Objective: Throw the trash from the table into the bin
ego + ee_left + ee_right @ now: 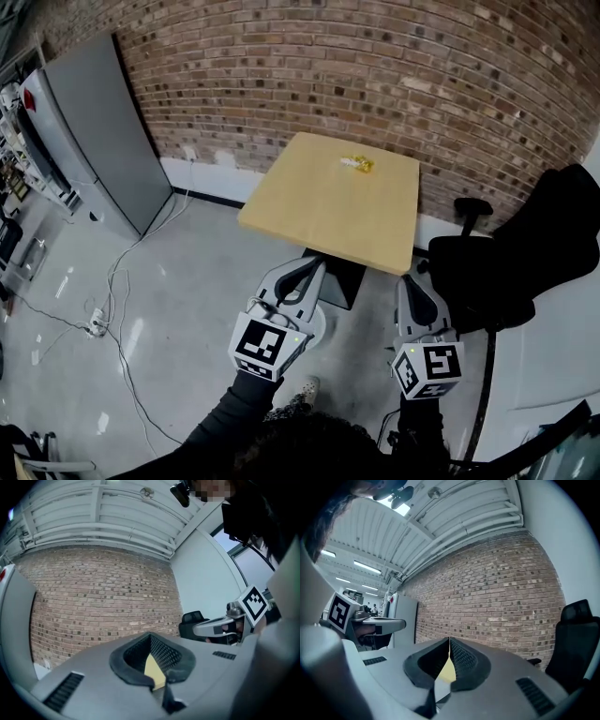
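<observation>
Left gripper (302, 272) and right gripper (413, 283): jaws pressed together, empty. Risk: arriving unopened could shove the yellow wrapper (356, 164) off the wooden table (309, 220). No bin in view.

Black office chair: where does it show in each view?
Head view: black office chair at the right edge, beside the table.
Left gripper view: black office chair just right of centre.
Right gripper view: black office chair at the far right.
Shared landmark: brick wall.
</observation>
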The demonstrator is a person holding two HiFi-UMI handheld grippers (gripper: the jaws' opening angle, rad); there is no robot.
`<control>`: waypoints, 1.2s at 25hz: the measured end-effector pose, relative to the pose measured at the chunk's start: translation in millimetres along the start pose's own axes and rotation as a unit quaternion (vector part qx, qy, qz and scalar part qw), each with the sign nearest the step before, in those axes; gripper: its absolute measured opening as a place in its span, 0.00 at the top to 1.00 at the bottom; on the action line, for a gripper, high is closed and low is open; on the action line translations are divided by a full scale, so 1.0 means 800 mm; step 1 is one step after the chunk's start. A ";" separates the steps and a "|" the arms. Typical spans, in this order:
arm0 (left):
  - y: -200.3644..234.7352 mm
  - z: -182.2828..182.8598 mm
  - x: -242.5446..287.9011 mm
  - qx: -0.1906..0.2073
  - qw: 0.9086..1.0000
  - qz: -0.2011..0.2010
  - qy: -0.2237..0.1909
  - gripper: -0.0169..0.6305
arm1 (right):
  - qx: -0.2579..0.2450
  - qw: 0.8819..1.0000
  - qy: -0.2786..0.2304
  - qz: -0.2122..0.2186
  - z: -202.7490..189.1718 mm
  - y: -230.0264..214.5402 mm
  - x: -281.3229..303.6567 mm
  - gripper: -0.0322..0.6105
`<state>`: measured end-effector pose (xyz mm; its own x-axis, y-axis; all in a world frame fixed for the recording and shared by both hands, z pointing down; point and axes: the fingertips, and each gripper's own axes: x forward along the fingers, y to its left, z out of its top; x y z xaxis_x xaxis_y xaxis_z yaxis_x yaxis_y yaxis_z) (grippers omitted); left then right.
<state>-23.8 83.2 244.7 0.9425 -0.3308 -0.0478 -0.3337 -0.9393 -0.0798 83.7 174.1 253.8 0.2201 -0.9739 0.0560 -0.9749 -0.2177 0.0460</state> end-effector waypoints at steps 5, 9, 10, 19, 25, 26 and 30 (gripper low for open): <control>0.048 -0.006 0.034 -0.008 1.000 0.007 -0.003 0.96 | -0.003 1.000 0.005 0.003 -0.001 -0.009 0.056 0.93; 0.080 -0.009 0.054 -0.015 1.000 0.012 -0.007 0.96 | -0.009 1.000 0.000 0.001 0.006 -0.013 0.094 0.93; 0.087 -0.010 0.058 -0.021 1.000 0.014 -0.009 0.96 | -0.010 1.000 -0.001 0.001 0.008 -0.014 0.102 0.93; 0.118 -0.028 0.084 -0.033 0.999 0.023 -0.004 0.96 | -0.012 1.000 -0.005 0.018 0.003 -0.021 0.151 0.93; 0.122 -0.045 0.119 -0.017 0.999 0.031 0.018 0.96 | -0.008 0.999 -0.002 0.038 -0.008 -0.054 0.191 0.93; 0.123 -0.047 0.128 -0.016 0.999 0.033 0.017 0.96 | -0.008 0.999 -0.003 0.042 -0.009 -0.061 0.201 0.93; 0.138 -0.049 0.165 -0.022 0.998 0.063 0.014 0.96 | -0.008 0.998 -0.004 0.062 -0.008 -0.093 0.244 0.93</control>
<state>64.3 -67.4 269.0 0.8939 -0.4475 -0.0267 -0.4482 -0.8934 -0.0307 199.1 0.8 268.0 0.0976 -0.9937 0.0546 -0.9940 -0.0947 0.0543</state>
